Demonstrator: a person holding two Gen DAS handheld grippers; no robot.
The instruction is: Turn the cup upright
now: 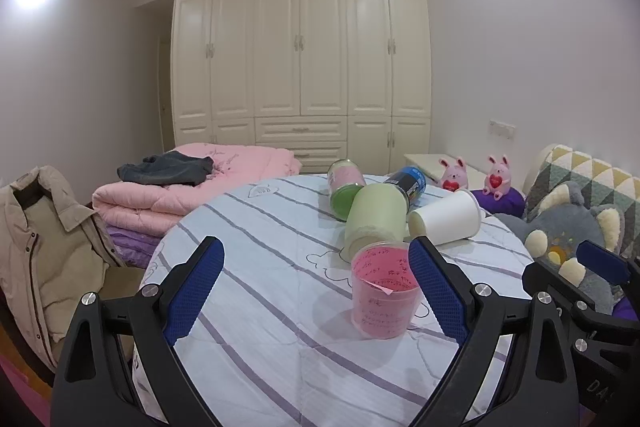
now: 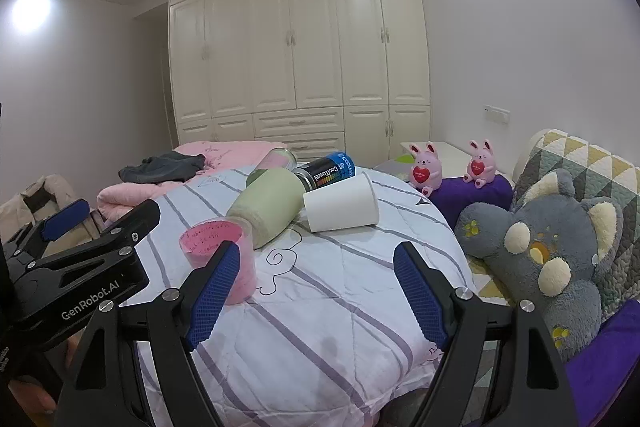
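Both your left tongs and right tongs stand apart and empty, pink cup upright on the striped quilt between the left pads, white cup on its side beyond.
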